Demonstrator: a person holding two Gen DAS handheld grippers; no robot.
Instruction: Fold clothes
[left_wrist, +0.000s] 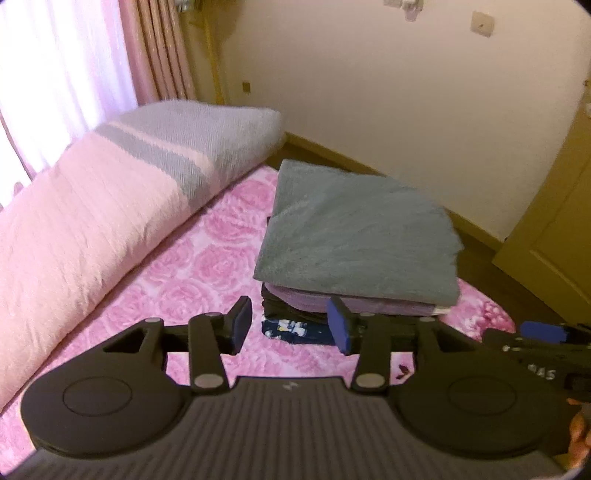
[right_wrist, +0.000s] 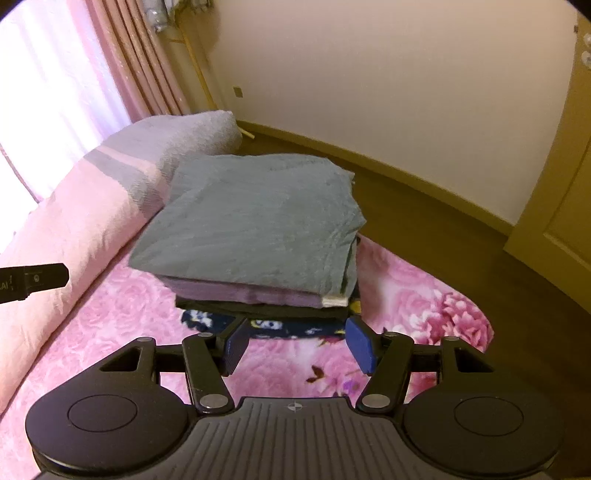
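Both grippers hang with jaws apart and empty: the left gripper and right gripper sit just short of the stack of folded clothes on the rose-patterned blanket, probably a finished pile beside the long pink bolster. Only the left view shows a fingertip; the right shows the stack's far corner.

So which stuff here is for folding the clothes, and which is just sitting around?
For the job:
- grey folded cloth on top of the stack
- purple folded cloth under it
- dark clothes at the bottom
- left gripper, open and empty
- right gripper, open and empty

Just lying about:
- pink and grey quilt
- pink flowery blanket
- curtain
- door
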